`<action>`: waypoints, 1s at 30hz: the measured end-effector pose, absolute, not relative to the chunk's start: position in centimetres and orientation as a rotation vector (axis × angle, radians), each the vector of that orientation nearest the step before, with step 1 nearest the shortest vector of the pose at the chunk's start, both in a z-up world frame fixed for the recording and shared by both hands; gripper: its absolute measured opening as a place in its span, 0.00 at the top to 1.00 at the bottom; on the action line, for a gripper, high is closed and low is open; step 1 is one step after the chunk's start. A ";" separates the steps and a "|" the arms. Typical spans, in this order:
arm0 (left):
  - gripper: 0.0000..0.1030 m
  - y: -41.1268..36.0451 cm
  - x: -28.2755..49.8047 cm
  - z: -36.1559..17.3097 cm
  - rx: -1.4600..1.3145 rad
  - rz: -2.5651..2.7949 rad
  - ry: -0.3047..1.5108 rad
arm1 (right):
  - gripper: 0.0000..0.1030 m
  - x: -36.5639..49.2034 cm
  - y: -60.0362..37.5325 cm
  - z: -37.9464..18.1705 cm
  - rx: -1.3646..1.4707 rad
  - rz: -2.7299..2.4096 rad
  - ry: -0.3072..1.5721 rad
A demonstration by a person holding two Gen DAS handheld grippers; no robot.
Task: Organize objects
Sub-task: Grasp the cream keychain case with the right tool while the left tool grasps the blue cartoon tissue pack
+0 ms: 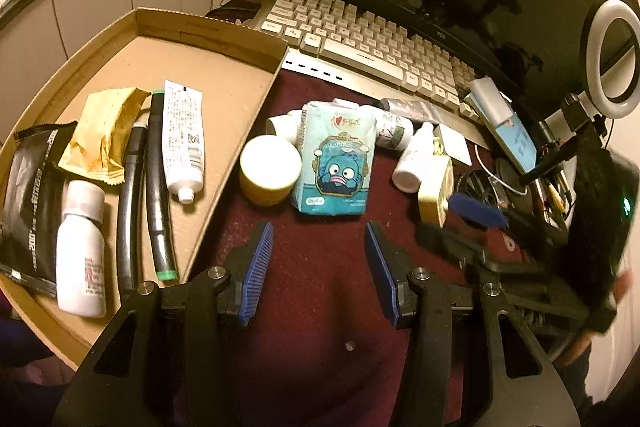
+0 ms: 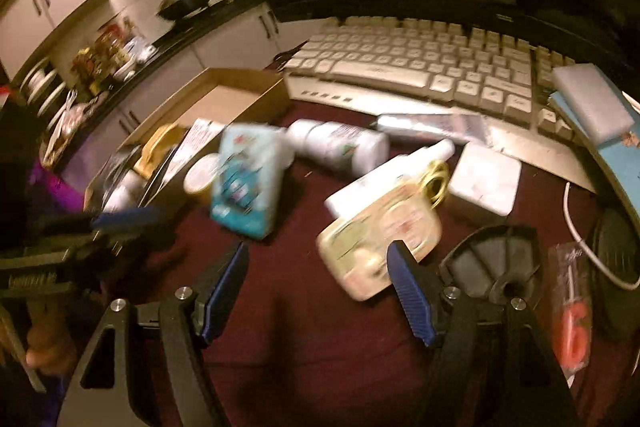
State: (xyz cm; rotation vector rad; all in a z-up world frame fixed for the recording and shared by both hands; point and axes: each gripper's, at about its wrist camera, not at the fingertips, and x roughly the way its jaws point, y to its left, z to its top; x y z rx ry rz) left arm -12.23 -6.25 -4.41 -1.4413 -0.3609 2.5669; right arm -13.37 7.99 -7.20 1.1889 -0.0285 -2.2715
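A blue tissue pack [image 1: 336, 159] with a cartoon face lies on the dark red mat, just ahead of my left gripper [image 1: 319, 231], which is open with nothing between its blue pads. Left of the pack stands a yellow jar [image 1: 270, 171] with a white lid. To its right lie a white dropper bottle [image 1: 412, 159] and a cream case [image 1: 434, 195]. My right gripper [image 2: 316, 255] is open above the mat. The cream case [image 2: 384, 235] lies at its right fingertip, with no pad pressing on it. The tissue pack [image 2: 244, 179] is blurred ahead to the left.
A cardboard tray [image 1: 224, 87] on the left holds a white tube [image 1: 184, 139], black pens, a white bottle [image 1: 82, 247] and packets. A keyboard [image 1: 380, 39] runs along the back under a monitor. At right are a ring light [image 1: 610, 51], a white box [image 2: 484, 183] and a cable.
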 end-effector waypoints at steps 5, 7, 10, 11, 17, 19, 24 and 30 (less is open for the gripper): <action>0.54 -6.3 -12.5 -4.2 -1.441 2.571 -0.351 | 0.30 -13.5 8.8 -6.8 1.208 -2.374 -0.068; 0.54 -6.2 -12.4 -4.2 -1.438 2.569 -0.354 | 0.30 -14.3 9.5 -7.2 1.293 -2.375 -0.173; 0.54 -6.1 -12.4 -4.3 -1.441 2.563 -0.354 | 0.30 -14.3 9.6 -7.7 1.355 -2.378 -0.262; 0.54 -6.0 -12.5 -4.3 -1.444 2.561 -0.351 | 0.30 -14.3 9.7 -7.8 1.368 -2.376 -0.315; 0.54 -5.9 -12.9 -4.5 -1.452 2.565 -0.339 | 0.31 -15.7 9.9 -8.2 1.406 -2.382 -0.508; 0.54 -5.7 -13.2 -4.5 -1.454 2.566 -0.334 | 0.31 -16.3 10.0 -8.5 1.428 -2.375 -0.548; 0.54 -5.1 -14.0 -4.7 -1.460 2.584 -0.290 | 0.31 -17.0 10.9 -9.1 1.445 -2.385 -0.663; 0.54 -3.6 -15.6 -5.6 -1.483 2.583 -0.240 | 0.31 -17.1 11.3 -8.8 1.430 -2.382 -0.699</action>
